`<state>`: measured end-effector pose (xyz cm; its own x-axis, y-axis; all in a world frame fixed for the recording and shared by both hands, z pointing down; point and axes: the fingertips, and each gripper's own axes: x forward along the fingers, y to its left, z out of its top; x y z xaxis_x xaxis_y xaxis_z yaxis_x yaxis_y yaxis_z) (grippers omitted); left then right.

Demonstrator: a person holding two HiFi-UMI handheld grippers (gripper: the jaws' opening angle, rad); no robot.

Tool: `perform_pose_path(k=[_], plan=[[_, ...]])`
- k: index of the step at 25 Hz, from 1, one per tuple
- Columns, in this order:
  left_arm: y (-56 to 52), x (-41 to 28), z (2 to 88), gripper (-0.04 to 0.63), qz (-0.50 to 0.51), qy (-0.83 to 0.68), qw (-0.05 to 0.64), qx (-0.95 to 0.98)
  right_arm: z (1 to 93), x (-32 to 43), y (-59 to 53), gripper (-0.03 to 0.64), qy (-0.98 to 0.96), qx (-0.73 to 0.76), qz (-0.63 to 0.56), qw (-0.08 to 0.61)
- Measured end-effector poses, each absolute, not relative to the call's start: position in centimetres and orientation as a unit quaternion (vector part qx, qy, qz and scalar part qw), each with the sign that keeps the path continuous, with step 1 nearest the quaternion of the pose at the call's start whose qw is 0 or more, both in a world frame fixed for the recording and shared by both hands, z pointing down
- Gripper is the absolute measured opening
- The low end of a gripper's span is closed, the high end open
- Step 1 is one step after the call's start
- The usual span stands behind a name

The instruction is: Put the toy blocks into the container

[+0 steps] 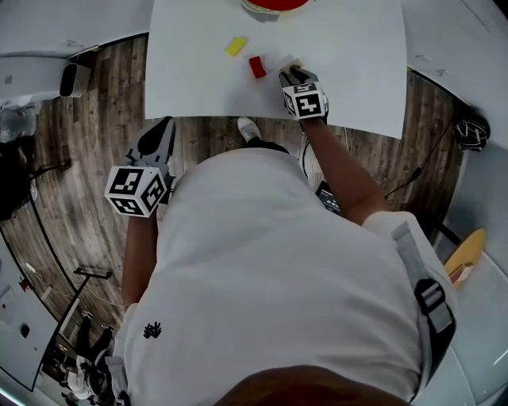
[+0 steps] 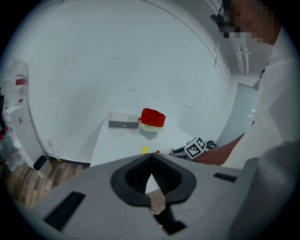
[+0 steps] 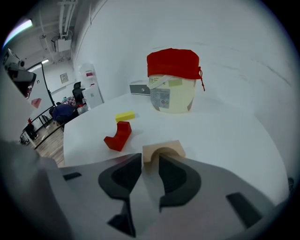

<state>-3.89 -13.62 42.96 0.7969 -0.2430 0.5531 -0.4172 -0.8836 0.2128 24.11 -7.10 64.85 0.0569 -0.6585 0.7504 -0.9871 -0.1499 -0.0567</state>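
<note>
A cream container (image 1: 274, 5) with a red cloth top stands at the far edge of the white table (image 1: 349, 63); it also shows in the right gripper view (image 3: 173, 79). In front of it lie a yellow block (image 1: 236, 46), a red notched block (image 1: 257, 67) and a beige arch block (image 1: 287, 63). My right gripper (image 1: 292, 75) is low over the table, open, with the beige arch block (image 3: 164, 151) just beyond its tips and untouched. The red block (image 3: 118, 137) and yellow block (image 3: 124, 116) lie to its left. My left gripper (image 1: 155, 139) hangs off the table over the floor, shut and empty.
A flat grey box (image 2: 123, 124) lies beside the container (image 2: 152, 119) at the table's back. A white appliance (image 1: 75, 79) stands on the wooden floor left of the table, and a black object with cables (image 1: 472, 131) lies to the right.
</note>
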Motion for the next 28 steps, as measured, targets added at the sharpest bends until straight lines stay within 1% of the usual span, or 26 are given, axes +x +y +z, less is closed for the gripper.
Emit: perform_pose_path(k=[2,5,16,22,28], plan=[[-13.6,-3.6,43.0,0.006,0.268,-0.179,0.164,0.932,64.8,24.4,-7.1,0.086,-0.604,0.683,0.327,0.249],[-13.6,-3.0,43.1,0.006,0.268,-0.181,0.164,0.932,64.6,24.6,-7.0,0.071,-0.612,0.679,0.319,0.252],[-13.5,-0.4,42.8,0.006,0.258,-0.178,0.156,0.937,61.8,25.6,-5.6,0.06,-0.66,0.631,0.283,0.294],[-13.4,0.5,43.4,0.006,0.251,-0.179,0.158,0.938,57.4,25.7,-5.5,0.058,-0.698,0.599,0.255,0.299],[-14.1,2.0,43.2,0.006,0.24,-0.182,0.162,0.94,51.3,27.3,-8.3,0.058,-0.735,0.571,0.209,0.301]])
